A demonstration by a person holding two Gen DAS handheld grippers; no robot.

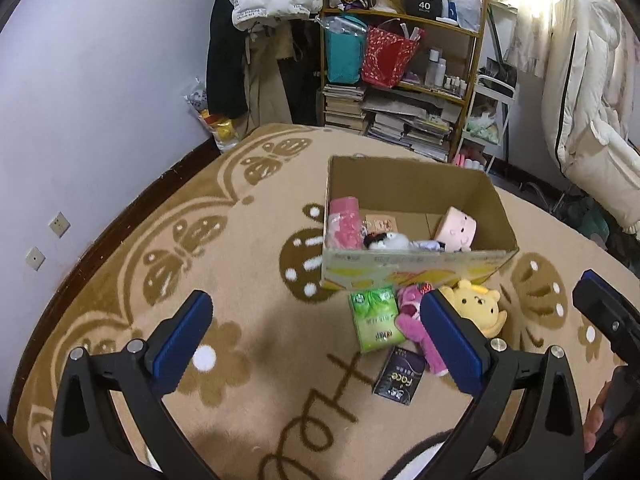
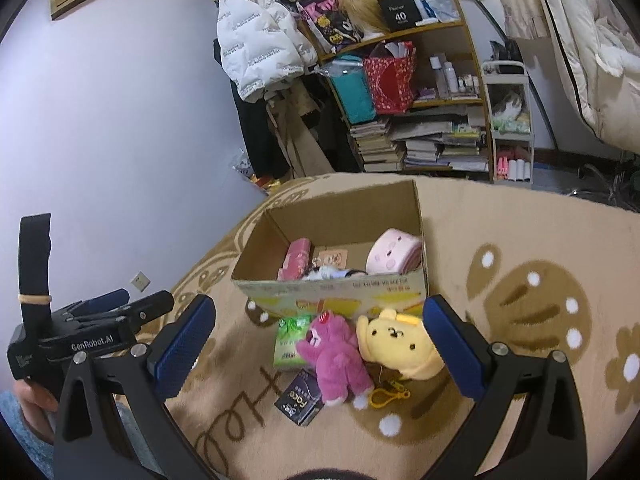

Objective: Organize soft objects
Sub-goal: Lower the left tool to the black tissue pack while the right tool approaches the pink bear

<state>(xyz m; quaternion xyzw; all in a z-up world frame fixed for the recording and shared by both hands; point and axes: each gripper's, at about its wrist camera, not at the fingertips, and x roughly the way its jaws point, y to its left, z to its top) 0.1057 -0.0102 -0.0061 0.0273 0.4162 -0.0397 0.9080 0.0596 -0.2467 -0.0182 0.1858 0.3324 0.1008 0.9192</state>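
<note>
A cardboard box point(image 1: 412, 274) point(image 2: 332, 288) stands open on the carpet. It holds a pink pack point(image 1: 344, 222), a pink square plush point(image 1: 458, 230) and a small black-and-white toy point(image 1: 386, 241). In front of it lie a green tissue pack point(image 1: 376, 318), a purple bear point(image 2: 340, 354), a yellow bear plush point(image 2: 396, 340) and a dark "Face" pack point(image 2: 300, 398). My left gripper point(image 1: 316, 336) is open above the carpet, left of the toys. My right gripper point(image 2: 320, 344) is open, with the purple and yellow bears between its fingers in view.
A beige patterned carpet point(image 1: 200, 240) covers the floor. A cluttered shelf point(image 1: 400, 80) with books and bags stands behind the box, with hanging coats point(image 2: 256, 40) beside it. A white duvet point(image 1: 592, 120) hangs at the right.
</note>
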